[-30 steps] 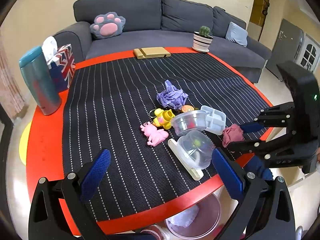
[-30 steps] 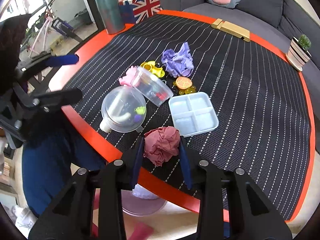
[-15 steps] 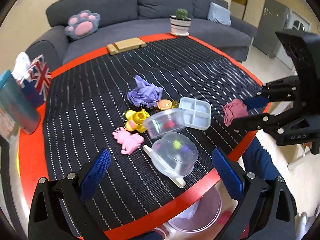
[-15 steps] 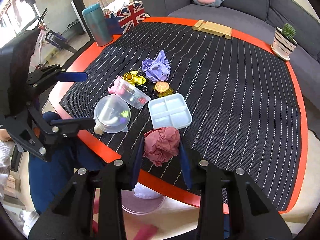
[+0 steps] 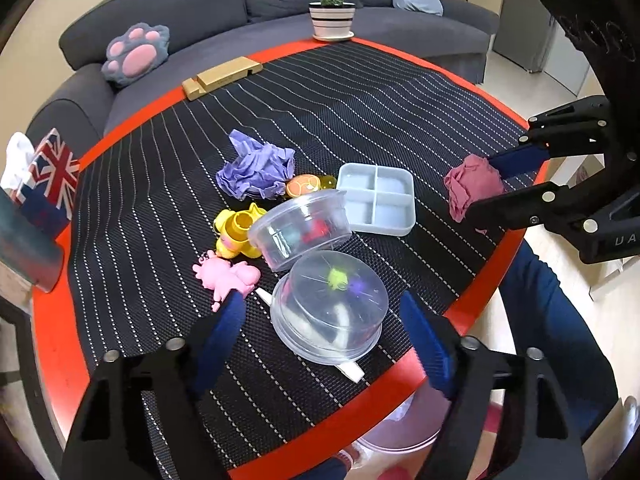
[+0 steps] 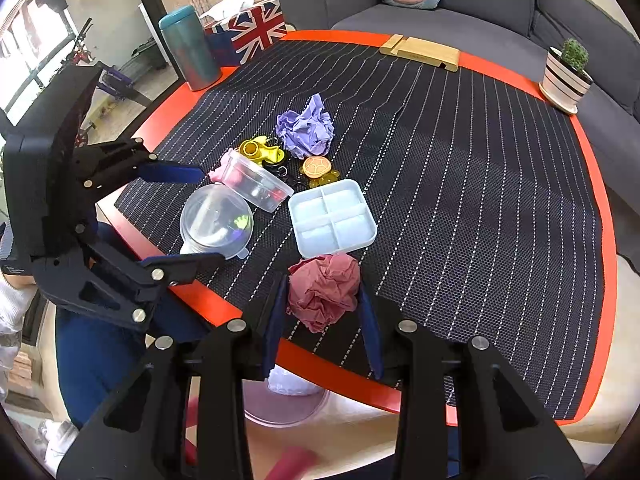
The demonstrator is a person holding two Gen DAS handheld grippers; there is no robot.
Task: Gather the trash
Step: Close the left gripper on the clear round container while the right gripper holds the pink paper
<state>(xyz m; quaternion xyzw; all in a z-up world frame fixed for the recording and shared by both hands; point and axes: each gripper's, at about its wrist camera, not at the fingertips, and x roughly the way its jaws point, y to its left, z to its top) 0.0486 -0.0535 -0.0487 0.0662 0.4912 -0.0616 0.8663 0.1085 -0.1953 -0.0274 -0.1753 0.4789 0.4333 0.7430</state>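
Two hand-held grippers work over a round red counter [image 6: 168, 108] covered by a black striped mat [image 6: 460, 168]. The right hand-held gripper [image 6: 323, 304] is clenched on a crumpled pink paper ball [image 6: 324, 290], holding it over the near edge of the counter, just in front of a white four-compartment tray [image 6: 332, 216]. The left hand-held gripper [image 5: 324, 332] has just been closing; its blue pads stand on either side of a clear domed container [image 5: 330, 308] without pressing on it. A second crumpled paper, purple [image 5: 256, 170], lies on the mat beyond a tipped clear tub [image 5: 300, 228], beside yellow [image 5: 236, 230] and pink toys [image 5: 226, 276]. A bin [image 6: 286, 404] with white paper inside sits on the floor below the counter edge.
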